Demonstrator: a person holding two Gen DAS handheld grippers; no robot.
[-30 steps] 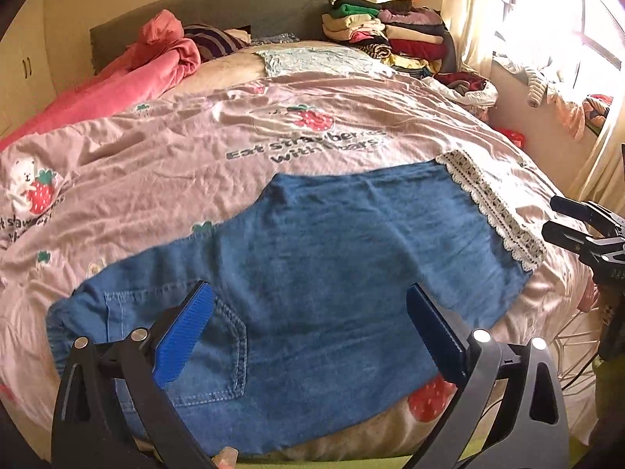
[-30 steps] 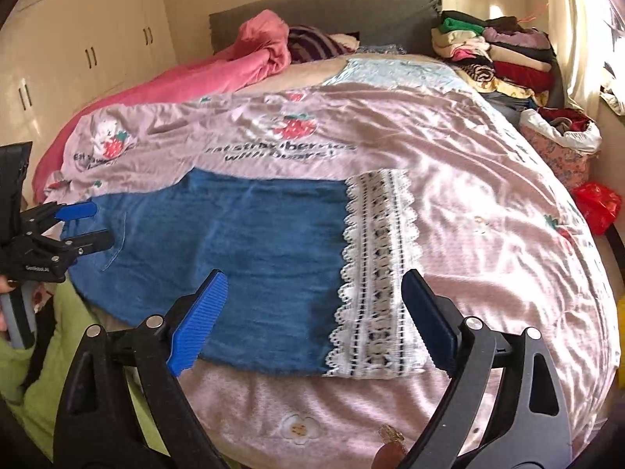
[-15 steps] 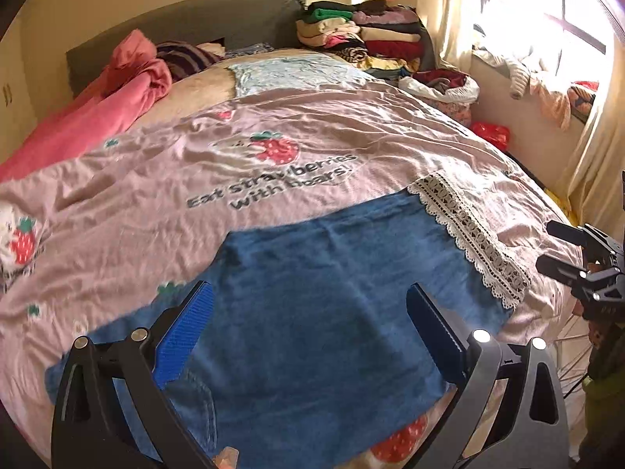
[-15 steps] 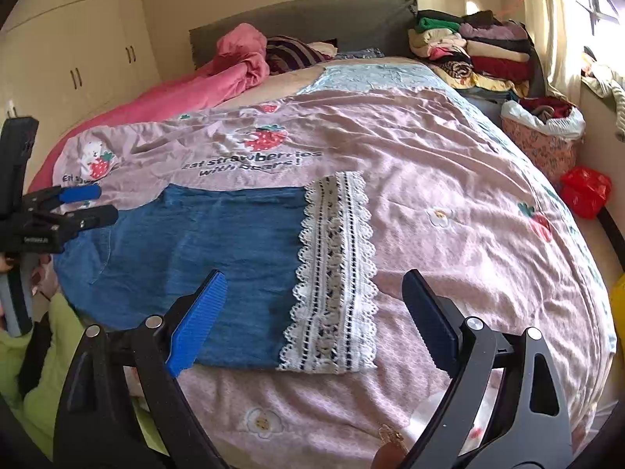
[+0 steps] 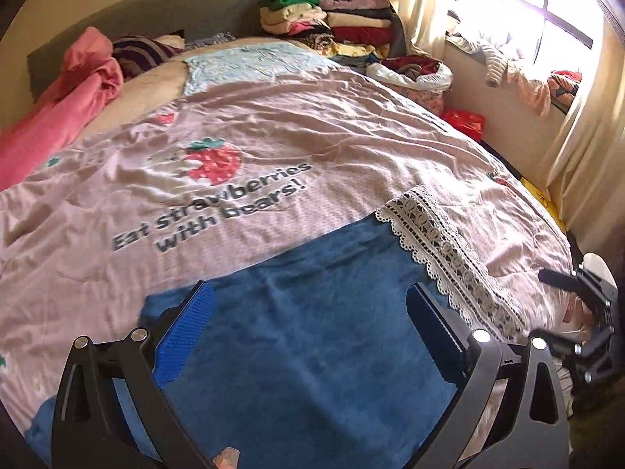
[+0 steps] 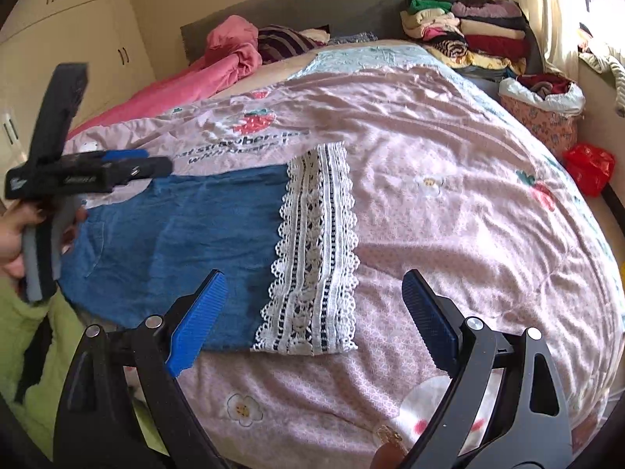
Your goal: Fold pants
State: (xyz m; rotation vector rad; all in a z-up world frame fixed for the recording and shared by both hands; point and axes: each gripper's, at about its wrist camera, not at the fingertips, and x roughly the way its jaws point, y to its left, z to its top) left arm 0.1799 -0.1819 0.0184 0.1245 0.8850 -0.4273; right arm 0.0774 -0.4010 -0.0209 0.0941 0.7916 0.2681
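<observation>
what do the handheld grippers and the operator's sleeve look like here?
Both the left gripper and right gripper have black skeletal frames with silver pivot bolts and ribbed blue finger pads. The left one has a grey handle. The sleeve is light green fleece.

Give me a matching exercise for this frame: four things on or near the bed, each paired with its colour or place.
Things:
1. pants
2. lace hem
3. clothes stack
4. red bag

Descriptions:
A. white, at the pants' end
B. on the floor beside the bed
C. blue denim, flat on the quilt
D. piled by the headboard

Pairs: 1-C, 2-A, 3-D, 4-B
</observation>
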